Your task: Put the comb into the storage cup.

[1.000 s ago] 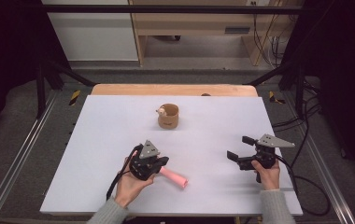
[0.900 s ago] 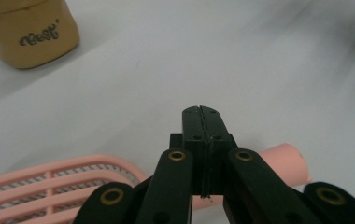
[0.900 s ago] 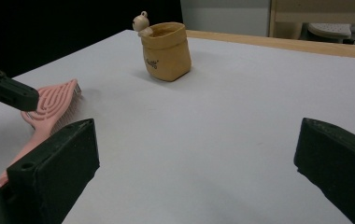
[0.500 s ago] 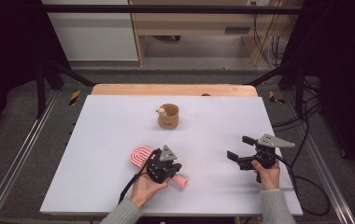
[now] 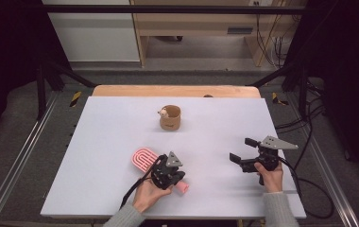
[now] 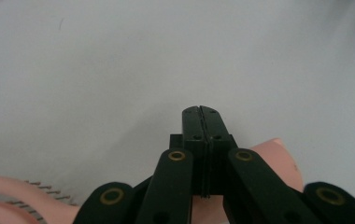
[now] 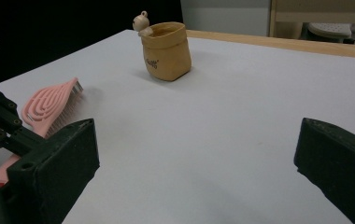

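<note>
- Pink hairbrush (image 5: 145, 159) lies on the white table (image 5: 97, 142), near the front edge and left of centre; its head is a rounded paddle of looping plastic ribs, with short bristles along one side in the right gripper view (image 7: 49, 105).
- Its handle is smooth, pale pink plastic, seen in the left gripper view (image 6: 278, 161) beneath and beside the black jaws.
- Left gripper (image 5: 168, 172) sits over the brush handle, held from below by the person's left hand (image 5: 147, 195), grey sleeve at the wrist; a black cable trails back toward the table edge.
- Left jaws are pressed flat together, with only a thin seam between them; whether they pinch the handle cannot be told, since the handle passes under them.
- Right gripper (image 5: 244, 153) rests low at the right front of the table, well apart from the brush, gripped by the right hand (image 5: 268, 175), with a grey three-cornered plate on top.
- Right jaws stand wide apart, with nothing between them; their blocks look matte and dark.
- Small tan pouch (image 5: 170, 117), soft-sided and cylindrical with a little bear figure at its rim, stands upright farther back, near the table's middle.
</note>
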{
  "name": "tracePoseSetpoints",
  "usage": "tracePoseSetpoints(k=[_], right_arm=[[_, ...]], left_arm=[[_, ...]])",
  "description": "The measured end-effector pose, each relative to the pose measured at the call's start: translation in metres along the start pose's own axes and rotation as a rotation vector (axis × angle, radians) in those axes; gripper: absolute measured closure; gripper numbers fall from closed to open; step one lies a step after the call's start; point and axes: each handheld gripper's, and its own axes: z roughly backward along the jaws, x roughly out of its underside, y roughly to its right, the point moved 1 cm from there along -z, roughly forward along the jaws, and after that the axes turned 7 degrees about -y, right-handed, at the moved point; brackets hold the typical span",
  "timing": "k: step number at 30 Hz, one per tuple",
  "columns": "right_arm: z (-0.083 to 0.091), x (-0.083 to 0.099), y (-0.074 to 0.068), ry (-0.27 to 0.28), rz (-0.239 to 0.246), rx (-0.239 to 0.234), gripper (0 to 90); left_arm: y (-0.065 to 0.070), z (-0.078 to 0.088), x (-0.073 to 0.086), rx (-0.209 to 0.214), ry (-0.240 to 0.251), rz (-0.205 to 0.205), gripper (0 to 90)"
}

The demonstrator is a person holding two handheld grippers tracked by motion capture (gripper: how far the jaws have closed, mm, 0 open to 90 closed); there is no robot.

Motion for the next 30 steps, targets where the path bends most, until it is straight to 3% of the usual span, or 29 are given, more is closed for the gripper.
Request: tracePoseSetpoints(k=[30], right_arm=[[0.001,0.000,0.000,0.002,-0.005,0.000,0.7]], left_arm=[[0.008,0.024,0.027,-0.003,-0.073,-0.096,90.0]])
